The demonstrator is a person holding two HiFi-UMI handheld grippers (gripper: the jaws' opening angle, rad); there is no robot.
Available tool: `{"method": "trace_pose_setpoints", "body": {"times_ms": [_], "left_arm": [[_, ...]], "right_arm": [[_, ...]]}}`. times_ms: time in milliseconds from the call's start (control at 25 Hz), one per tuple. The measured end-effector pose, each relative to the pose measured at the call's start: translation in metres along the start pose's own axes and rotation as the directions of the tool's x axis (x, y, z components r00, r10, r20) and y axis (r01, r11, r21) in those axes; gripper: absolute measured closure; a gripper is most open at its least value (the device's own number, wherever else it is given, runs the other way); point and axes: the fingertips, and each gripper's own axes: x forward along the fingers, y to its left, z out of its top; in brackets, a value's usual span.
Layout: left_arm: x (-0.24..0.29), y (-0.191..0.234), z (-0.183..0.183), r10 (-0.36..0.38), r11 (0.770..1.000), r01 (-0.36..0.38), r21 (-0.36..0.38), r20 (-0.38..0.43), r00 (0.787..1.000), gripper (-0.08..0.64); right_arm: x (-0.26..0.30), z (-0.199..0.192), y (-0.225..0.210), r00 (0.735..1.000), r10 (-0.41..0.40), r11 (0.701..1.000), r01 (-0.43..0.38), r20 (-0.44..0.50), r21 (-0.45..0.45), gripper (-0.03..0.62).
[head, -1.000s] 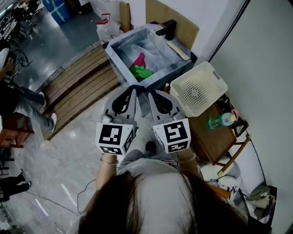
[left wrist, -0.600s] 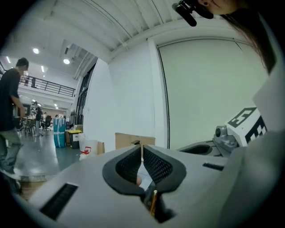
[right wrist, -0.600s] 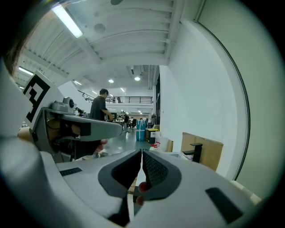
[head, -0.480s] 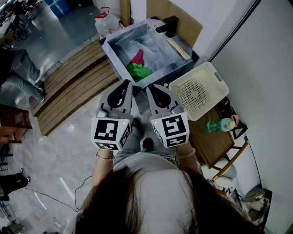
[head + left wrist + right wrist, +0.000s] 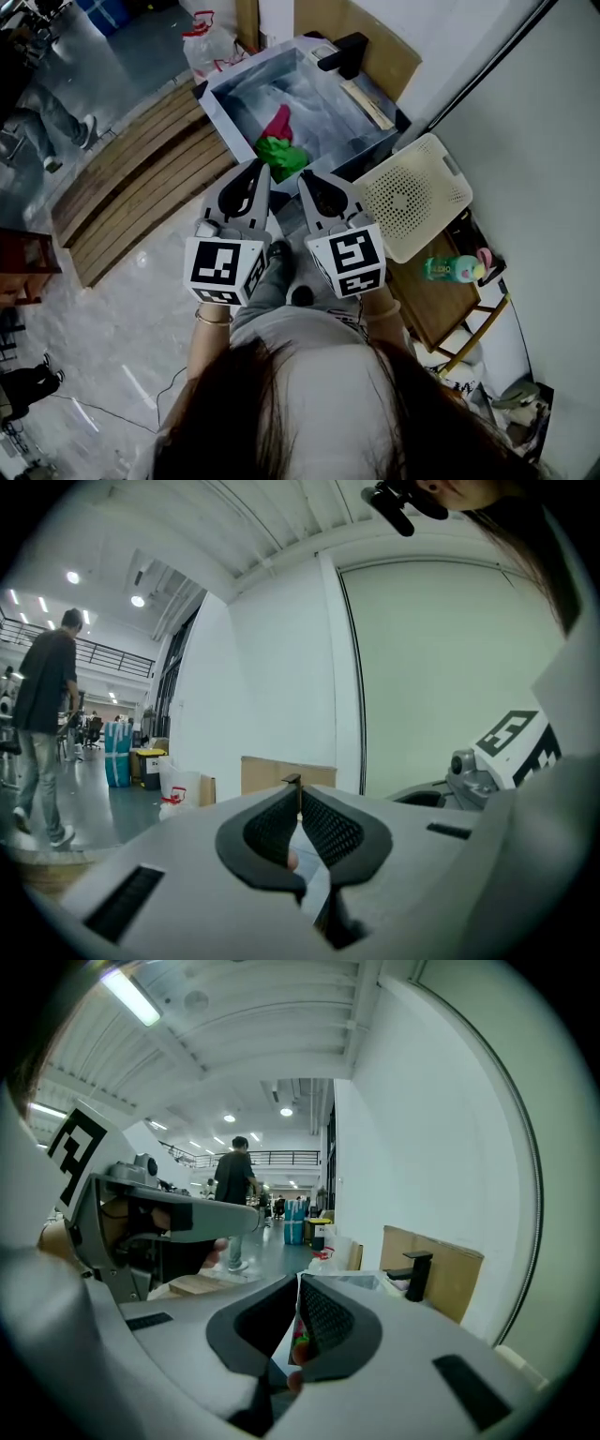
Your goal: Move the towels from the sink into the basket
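A green towel (image 5: 284, 155) and a pink-red towel (image 5: 279, 120) lie in the metal sink (image 5: 225, 89) at the top of the head view. The cream perforated basket (image 5: 412, 197) stands empty just right of the sink. My left gripper (image 5: 260, 166) and right gripper (image 5: 303, 176) are held side by side, pointing at the sink's near edge, short of the towels. The left gripper (image 5: 298, 785) has its jaw tips touching and nothing between them. The right gripper (image 5: 298, 1279) is also shut and empty; a bit of green and red towel (image 5: 299, 1339) shows through the gap behind its tips.
A black faucet (image 5: 339, 52) stands at the sink's far corner, with cardboard (image 5: 375, 37) against the wall behind. A wooden slatted platform (image 5: 141, 187) lies left of the sink. A green bottle (image 5: 448, 269) sits on a small wooden table. A person (image 5: 47, 112) walks at upper left.
Both grippers have moved forward together toward the sink's near edge, still shut. The person at the left has walked further away.
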Motion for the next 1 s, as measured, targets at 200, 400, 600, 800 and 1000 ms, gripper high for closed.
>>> {"method": "trace_pose_setpoints", "body": {"times_ms": [200, 400, 600, 800, 1000], "left_arm": [[0.024, 0.022, 0.000, -0.022, 1.000, 0.022, -0.009, -0.001, 1.000, 0.540], [0.047, 0.046, -0.002, -0.034, 0.999, 0.034, -0.014, -0.008, 0.999, 0.540], [0.065, 0.068, -0.005, -0.046, 0.999, 0.045, -0.026, -0.014, 0.999, 0.538], [0.084, 0.089, -0.009, -0.059, 0.998, 0.058, -0.026, -0.023, 0.998, 0.539], [0.105, 0.111, -0.012, -0.065, 0.998, 0.064, -0.024, -0.025, 0.998, 0.538]], "right_arm": [[0.032, -0.006, -0.011, 0.999, -0.007, 1.000, 0.007, -0.047, -0.005, 0.565], [0.064, -0.010, -0.022, 0.996, 0.004, 1.000, -0.003, -0.085, 0.010, 0.565], [0.092, -0.012, -0.029, 0.993, 0.035, 0.999, -0.034, -0.113, 0.015, 0.565], [0.122, -0.028, -0.031, 0.981, 0.054, 0.997, -0.064, -0.187, -0.043, 0.563], [0.150, -0.051, -0.033, 0.960, 0.082, 0.991, -0.107, -0.268, -0.078, 0.561]]}}
